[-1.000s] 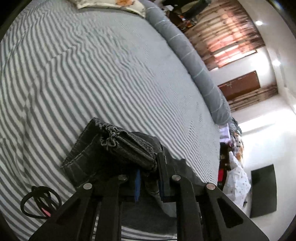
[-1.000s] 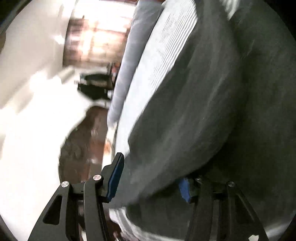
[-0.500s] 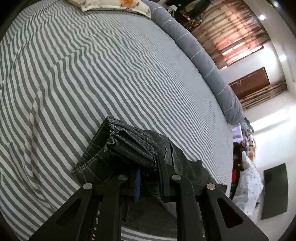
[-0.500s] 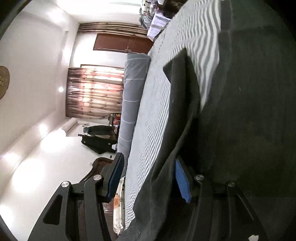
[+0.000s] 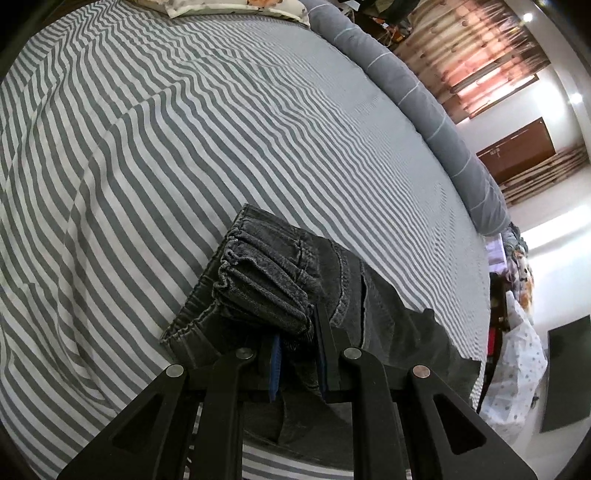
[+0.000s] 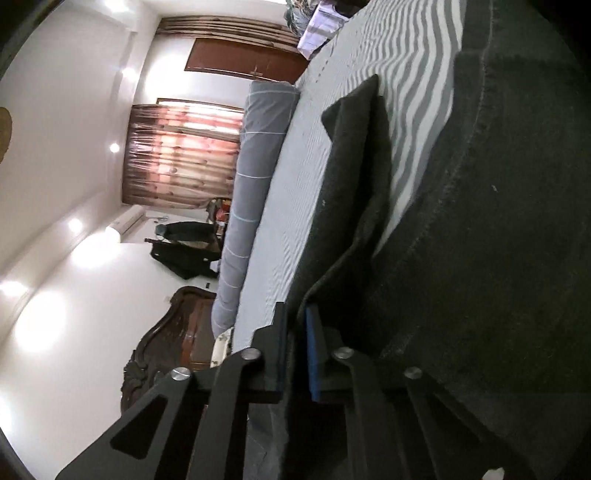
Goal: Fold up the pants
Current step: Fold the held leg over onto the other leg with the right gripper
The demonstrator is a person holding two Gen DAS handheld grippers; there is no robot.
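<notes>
Dark grey denim pants [image 5: 280,284] lie on a grey-and-white striped bed [image 5: 184,147]. In the left wrist view my left gripper [image 5: 297,354] is shut on a bunched stack of hems and holds it just above the folded cloth below. In the right wrist view the pants [image 6: 480,258] fill the right side, very close to the camera. My right gripper [image 6: 295,350] is shut on an edge of the dark cloth, which rises in a flap between the blue pads.
A long grey bolster [image 5: 417,99] runs along the bed's far edge, also in the right wrist view [image 6: 251,177]. A floral pillow [image 5: 236,7] lies at the head. A carved wooden headboard [image 6: 166,332] and curtains [image 6: 184,155] stand beyond. Clutter [image 5: 517,332] sits beside the bed.
My right gripper has closed from wide open onto the edge of the pants. My left gripper has carried the bunched hems farther over the bed; the black cord at lower left has left view.
</notes>
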